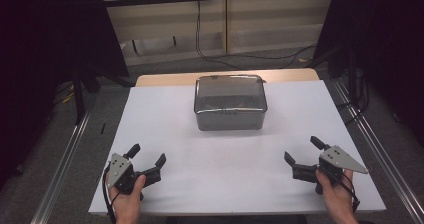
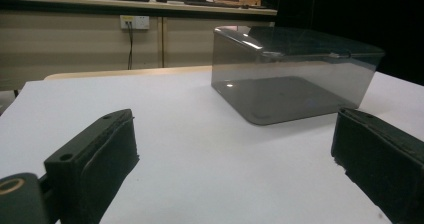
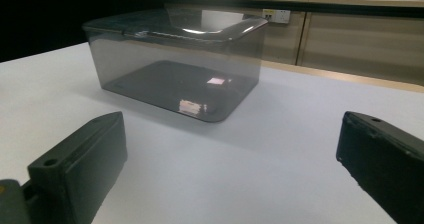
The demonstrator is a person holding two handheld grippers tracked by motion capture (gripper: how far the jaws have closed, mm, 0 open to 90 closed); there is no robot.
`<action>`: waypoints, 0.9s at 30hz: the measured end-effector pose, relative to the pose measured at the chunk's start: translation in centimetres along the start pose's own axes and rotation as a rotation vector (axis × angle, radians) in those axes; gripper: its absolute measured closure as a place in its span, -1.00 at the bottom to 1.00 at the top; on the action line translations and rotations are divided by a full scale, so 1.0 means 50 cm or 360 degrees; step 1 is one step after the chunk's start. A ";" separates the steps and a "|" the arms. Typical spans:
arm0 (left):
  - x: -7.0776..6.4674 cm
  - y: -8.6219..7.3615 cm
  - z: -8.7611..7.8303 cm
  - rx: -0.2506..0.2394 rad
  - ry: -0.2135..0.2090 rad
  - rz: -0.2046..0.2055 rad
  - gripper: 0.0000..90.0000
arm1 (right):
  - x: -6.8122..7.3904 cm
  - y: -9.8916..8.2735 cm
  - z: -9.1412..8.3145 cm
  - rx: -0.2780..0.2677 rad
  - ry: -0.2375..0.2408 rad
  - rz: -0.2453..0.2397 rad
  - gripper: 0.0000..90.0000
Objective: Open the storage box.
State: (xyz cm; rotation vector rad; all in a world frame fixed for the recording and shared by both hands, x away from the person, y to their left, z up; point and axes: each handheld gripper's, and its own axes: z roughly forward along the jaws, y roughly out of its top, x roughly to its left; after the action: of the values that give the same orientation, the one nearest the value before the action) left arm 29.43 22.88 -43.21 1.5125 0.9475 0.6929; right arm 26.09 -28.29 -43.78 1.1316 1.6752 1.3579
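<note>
Item: smoked see-through box (image 1: 230, 102), lidded, rectangular with rounded corners. Location: upper middle of the high view, at the far centre of the counter (image 1: 165, 129), standing flat on its base; right of centre in the left gripper view (image 2: 295, 79), left of centre in the right gripper view (image 3: 175, 64). Likely set centrally so either hand can reach it evenly. Contents: cannot tell through the tinted walls.

Left gripper (image 1: 147, 159): lower left of the high view, held low over the near edge, fingers (image 2: 92, 159) released and spread wide, nothing between them. Well apart from the box.

Right gripper (image 1: 302, 151): lower right of the high view, mirrored pose, fingers (image 3: 80, 164) released and wide, grasping nothing. Both point inward toward the box, which reads as a ready stance before a two-sided approach.

Surroundings: white sheet covers the counter; a wooden strip shows along its far edge. Cables (image 1: 200, 29) hang down a pale wall at top centre; a wall socket (image 2: 134, 22) sits upper left in the left gripper view. Metal rails run down both sides.

Obstructions: none between either gripper and the box.
</note>
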 end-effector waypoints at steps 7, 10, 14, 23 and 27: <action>-0.006 0.001 -0.005 -0.0024 -0.0001 0.0012 -0.91 | 0.029 0.014 0.022 -0.0042 0.0063 -0.0052 -1.00; -0.004 0.001 -0.004 -0.0020 -0.0001 0.0010 -0.91 | 0.041 0.019 0.036 -0.0044 0.0084 -0.0056 -1.00; -0.003 0.000 -0.004 -0.0004 0.0005 0.0012 -0.91 | 0.053 0.028 0.053 -0.0046 0.0099 -0.0064 -1.00; -0.002 -0.001 -0.004 0.0016 -0.0001 -0.0002 -0.91 | 0.074 0.047 0.080 -0.0081 0.0167 -0.0054 -1.00; 0.000 -0.003 -0.003 0.0018 -0.0003 -0.0006 -0.91 | 0.084 0.053 0.096 -0.0073 0.0182 -0.0047 -1.00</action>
State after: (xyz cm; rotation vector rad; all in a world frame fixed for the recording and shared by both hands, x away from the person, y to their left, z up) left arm 29.28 22.95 -43.33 1.5207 0.9539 0.6845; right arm 29.34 -22.42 -42.15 1.0159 1.7252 1.4591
